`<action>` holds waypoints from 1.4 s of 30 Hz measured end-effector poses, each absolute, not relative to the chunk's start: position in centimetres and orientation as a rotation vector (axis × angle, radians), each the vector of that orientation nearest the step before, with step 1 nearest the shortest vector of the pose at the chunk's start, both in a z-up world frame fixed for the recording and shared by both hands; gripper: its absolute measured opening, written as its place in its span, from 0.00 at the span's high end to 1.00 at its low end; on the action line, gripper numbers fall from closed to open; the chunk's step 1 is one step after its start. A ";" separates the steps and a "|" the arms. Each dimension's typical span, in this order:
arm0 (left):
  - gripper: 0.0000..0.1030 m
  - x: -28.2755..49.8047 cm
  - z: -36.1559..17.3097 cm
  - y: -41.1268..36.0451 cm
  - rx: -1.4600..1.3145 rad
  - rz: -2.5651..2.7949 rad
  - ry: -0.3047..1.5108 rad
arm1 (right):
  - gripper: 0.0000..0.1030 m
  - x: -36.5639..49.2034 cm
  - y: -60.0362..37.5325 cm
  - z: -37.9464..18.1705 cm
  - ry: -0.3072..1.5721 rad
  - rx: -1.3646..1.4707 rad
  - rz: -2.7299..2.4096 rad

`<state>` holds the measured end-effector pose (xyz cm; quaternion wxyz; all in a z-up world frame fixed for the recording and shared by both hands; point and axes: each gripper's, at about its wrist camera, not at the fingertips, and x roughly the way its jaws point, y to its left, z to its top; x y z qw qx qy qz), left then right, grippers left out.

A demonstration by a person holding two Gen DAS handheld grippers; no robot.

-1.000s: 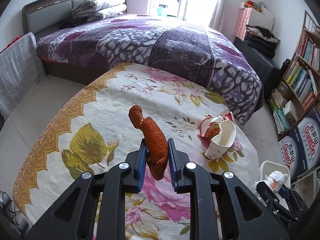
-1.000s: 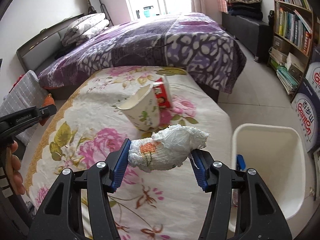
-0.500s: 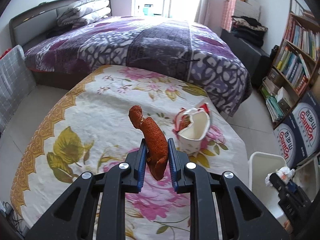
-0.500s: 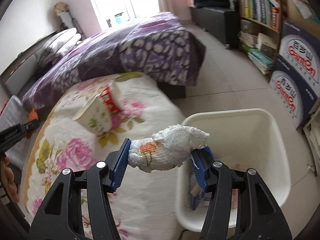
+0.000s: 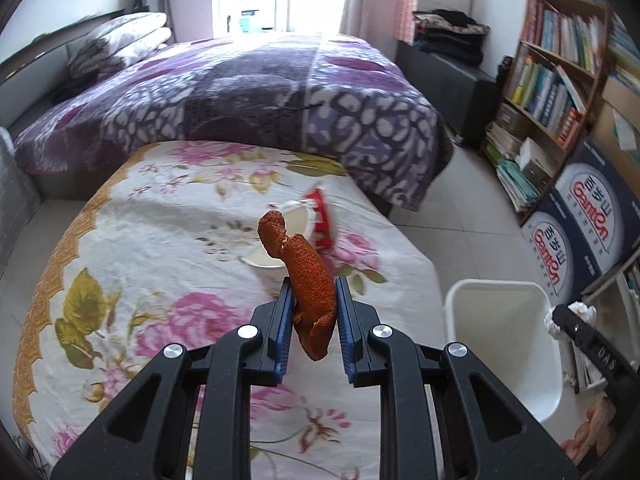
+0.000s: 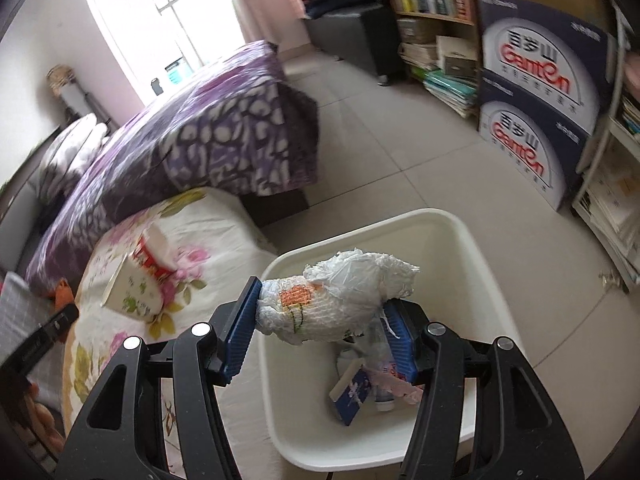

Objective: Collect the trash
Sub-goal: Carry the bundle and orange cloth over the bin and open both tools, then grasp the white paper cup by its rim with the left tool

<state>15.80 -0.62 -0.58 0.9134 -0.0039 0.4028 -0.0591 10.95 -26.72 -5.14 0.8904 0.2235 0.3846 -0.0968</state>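
My left gripper [image 5: 313, 300] is shut on an orange peel [image 5: 306, 276] and holds it above the flowered table [image 5: 140, 264]. My right gripper [image 6: 325, 316] is shut on a crumpled white plastic wad [image 6: 340, 296] and holds it over the white trash bin [image 6: 472, 240]. The bin also shows in the left wrist view [image 5: 500, 312], beside the table's right edge. A tipped paper cup [image 6: 134, 286] with a red wrapper [image 6: 154, 260] lies on the table; it also shows in the left wrist view [image 5: 280, 236], behind the peel.
The bin holds a blue carton [image 6: 352, 392] and other scraps. A purple bed [image 5: 240, 92] stands behind the table. Bookshelves [image 5: 560, 80] and stacked blue boxes [image 6: 536, 100] line the right wall. Tiled floor [image 6: 380, 140] lies between the bed and the shelves.
Both grippers swung right toward the bin. The right gripper with the plastic wad moved from over the table to over the bin. The left gripper still holds the peel.
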 end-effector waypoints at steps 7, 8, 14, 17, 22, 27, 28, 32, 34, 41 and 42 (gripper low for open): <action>0.79 15.4 -1.2 -4.5 0.042 -0.185 0.836 | 0.39 9.7 -30.4 -5.5 0.806 0.559 -0.278; 0.79 15.3 -1.3 -5.0 0.047 -0.195 0.836 | 0.36 9.4 -31.1 -5.6 0.804 0.574 -0.303; 0.79 14.9 -1.6 -7.9 0.075 -0.252 0.840 | 0.23 7.7 -34.0 -5.8 0.793 0.651 -0.373; 0.79 14.6 -2.0 -9.4 0.081 -0.292 0.858 | 0.20 7.0 -35.3 -5.9 0.784 0.675 -0.397; 0.79 13.8 -2.8 -12.1 0.075 -0.398 0.908 | 0.18 5.8 -37.1 -5.9 0.771 0.716 -0.426; 0.78 13.2 -3.6 -14.5 0.031 -0.524 0.971 | 0.17 5.0 -38.3 -5.9 0.756 0.747 -0.445; 0.78 13.1 -3.7 -14.7 0.019 -0.546 0.983 | 0.17 4.8 -38.5 -5.9 0.753 0.753 -0.448; 0.78 12.8 -4.2 -16.0 -0.024 -0.630 1.030 | 0.16 4.3 -39.3 -6.1 0.752 0.778 -0.457; 0.75 12.8 -4.6 -16.4 -0.052 -0.666 1.057 | 0.16 4.2 -39.6 -6.2 0.753 0.786 -0.459; 0.45 13.4 -4.9 -16.0 -0.110 -0.687 1.088 | 0.14 4.3 -39.7 -6.3 0.756 0.790 -0.456; 0.45 13.5 -5.0 -15.7 -0.103 -0.675 1.085 | 0.14 4.4 -39.7 -6.3 0.758 0.788 -0.455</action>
